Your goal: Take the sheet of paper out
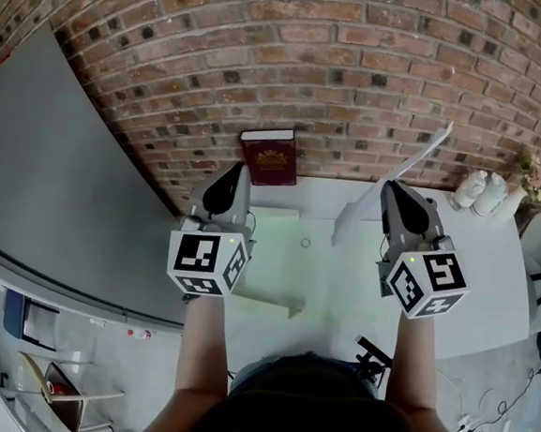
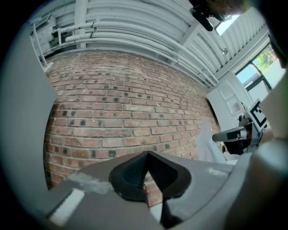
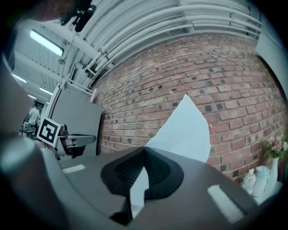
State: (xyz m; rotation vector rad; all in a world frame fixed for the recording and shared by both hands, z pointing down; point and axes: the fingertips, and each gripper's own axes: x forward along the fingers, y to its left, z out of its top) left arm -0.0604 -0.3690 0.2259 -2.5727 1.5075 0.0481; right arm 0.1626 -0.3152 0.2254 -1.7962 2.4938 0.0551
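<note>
- Most of the upper head view is taken up by a red-brown brick wall (image 1: 340, 66), which is also seen behind both pairs of jaws in the two gripper views.
- One large plain grey flat panel (image 1: 39, 171) is seen on the left, set against the wall.
- One white rectangular table (image 1: 491, 277) is placed below the wall, with both grippers held over it.
- One pale flat rectangular item (image 1: 279, 277) is laid on the table between the grippers, but what it is cannot be told.
- The white sheet of paper (image 3: 183, 131) is held up off the table. Its lower edge is nipped between the pads, and the rest is fanned upward past the tips, against the brick.
- The right gripper (image 3: 145, 149), grey with black ribbed pads, is clamped on that sheet. The jaws are pressed together with only the paper between them.
- The left gripper (image 2: 146, 153), of the same build, is held beside it and apart from the paper. Its pads are brought together at the tips and nothing is gripped.
- One dark red hardback book with a gold emblem (image 1: 270, 157) is stood upright against the wall, just beyond the left gripper.
- Two small white bottles (image 1: 480, 191) are set at the table's far right corner.
- One slim white vase with pink flowers (image 1: 528, 181) is placed just beside the bottles.
</note>
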